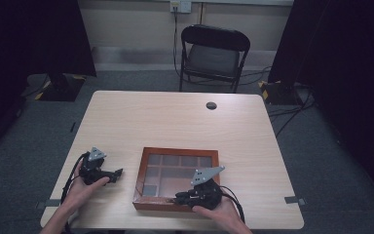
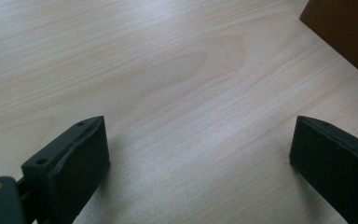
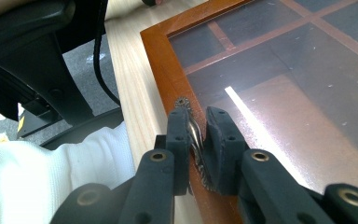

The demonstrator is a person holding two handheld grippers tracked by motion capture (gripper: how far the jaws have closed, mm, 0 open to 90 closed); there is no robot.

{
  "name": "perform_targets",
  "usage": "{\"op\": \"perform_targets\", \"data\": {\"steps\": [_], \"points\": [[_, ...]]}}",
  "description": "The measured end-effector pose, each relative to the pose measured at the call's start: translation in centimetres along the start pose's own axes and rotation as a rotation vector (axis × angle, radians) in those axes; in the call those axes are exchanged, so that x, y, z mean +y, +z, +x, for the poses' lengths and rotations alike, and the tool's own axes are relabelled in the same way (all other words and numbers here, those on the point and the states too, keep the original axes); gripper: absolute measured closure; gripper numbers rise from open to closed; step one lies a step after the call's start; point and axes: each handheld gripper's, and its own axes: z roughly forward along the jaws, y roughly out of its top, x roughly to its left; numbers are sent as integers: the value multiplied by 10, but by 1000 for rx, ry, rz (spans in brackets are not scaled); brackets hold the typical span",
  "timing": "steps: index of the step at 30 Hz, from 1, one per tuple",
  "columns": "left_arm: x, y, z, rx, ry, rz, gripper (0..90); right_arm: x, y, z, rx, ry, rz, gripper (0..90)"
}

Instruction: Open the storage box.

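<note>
A light wood-grain table (image 1: 175,117) with rounded corners and a dark round cable port (image 1: 211,105) near its far edge stands on grey carpet (image 1: 126,80). Beyond it is one black folding chair (image 1: 213,56) against a pale wall that carries one socket plate (image 1: 180,5); dark curtains (image 1: 34,34) hang at both sides, and cables lie on the floor at the right.

On the near half of the table lies one shallow wooden display box (image 1: 141,170) with a glass lid (image 3: 307,93), its inside parted by wooden strips into several compartments.

Two grippers are in use, one in each hand. The left gripper (image 2: 198,149) rests on the bare table just left of the box, its jaws spread wide with nothing between them; a corner of the box shows at the upper right of the left gripper view. The right gripper (image 3: 198,135) is at the near edge of the box, jaws drawn narrow and pinching one small ornate metal clasp (image 3: 192,128) fixed to the frame's front rim. A white sleeve (image 3: 37,182) lies beside that rim.
</note>
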Motion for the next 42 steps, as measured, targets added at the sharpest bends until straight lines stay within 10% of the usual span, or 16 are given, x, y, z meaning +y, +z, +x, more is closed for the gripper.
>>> {"op": "perform_targets", "data": {"steps": [32, 42], "points": [[0, -5, 0, 5, -1, 14, 91, 9, -12, -7, 57, -4, -10, 824], [6, -15, -15, -99, 16, -32, 162, 20, -19, -7, 71, -8, -12, 829]]}}
